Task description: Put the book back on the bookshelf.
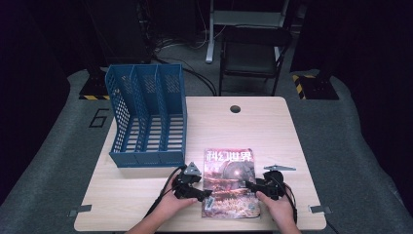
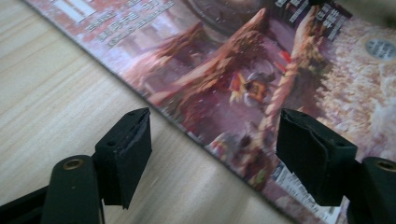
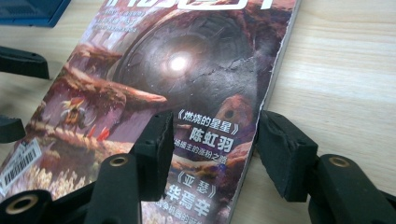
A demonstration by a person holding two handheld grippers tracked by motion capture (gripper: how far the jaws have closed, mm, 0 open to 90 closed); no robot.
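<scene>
Both open, the left gripper (image 1: pixel 207 194) and right gripper (image 1: pixel 249 185) straddle opposite edges of the magazine (image 1: pixel 229 183).

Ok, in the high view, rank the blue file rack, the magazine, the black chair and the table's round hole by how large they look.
1. Blue file rack
2. Black chair, though it sits farther from the camera, so its rank is unsure
3. Magazine
4. Round hole
</scene>
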